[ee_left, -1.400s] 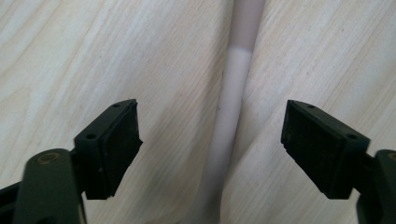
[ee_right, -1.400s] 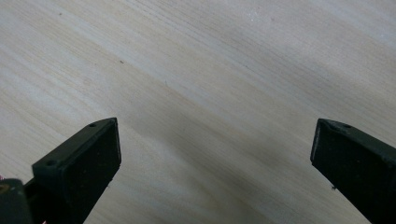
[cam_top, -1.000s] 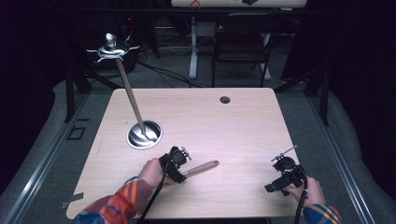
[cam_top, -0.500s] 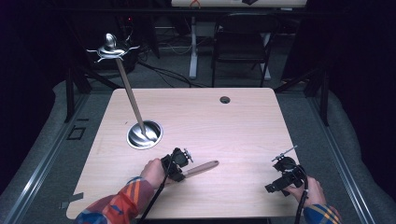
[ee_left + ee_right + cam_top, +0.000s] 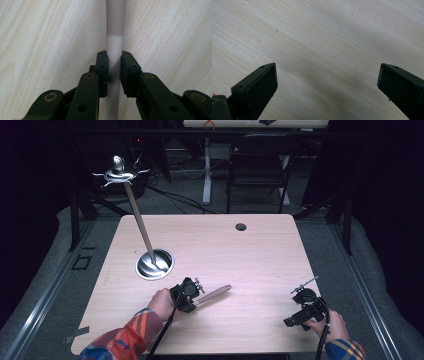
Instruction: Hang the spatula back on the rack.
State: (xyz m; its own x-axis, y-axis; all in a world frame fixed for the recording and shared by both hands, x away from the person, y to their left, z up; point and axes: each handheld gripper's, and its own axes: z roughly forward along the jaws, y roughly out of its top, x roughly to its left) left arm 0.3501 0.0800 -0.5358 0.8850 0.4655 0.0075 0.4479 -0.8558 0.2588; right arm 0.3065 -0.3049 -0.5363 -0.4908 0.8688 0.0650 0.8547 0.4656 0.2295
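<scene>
From the high view, the left gripper (image 5: 192,293) sits in the lower middle of the frame, and the rod (image 5: 214,294) runs out of it toward the right and slightly upward across the table (image 5: 260,255), ending short of the table's centre. Its long axis lies almost in line with the gripper itself, so any lift carries the rod lengthwise out in front of that hand. The right gripper (image 5: 303,312) rests well apart at the lower right, pointing away from the rod; the left hand is plainly the nearer one. At the upper left a stand (image 5: 155,263) with a slanted pole rises from a round metal base, well clear of both hands.

In the left gripper view, the rod (image 5: 114,47) runs straight up the middle of the frame, and the two black pads (image 5: 102,67) press on it from either side, clamped around its lower part.

In the right gripper view, the jaws stand wide apart at the bottom corners with bare wood between them.

Compared with a second ago, both hands and the rod lie where they were; the left jaws have just been closing and now grip the rod.
</scene>
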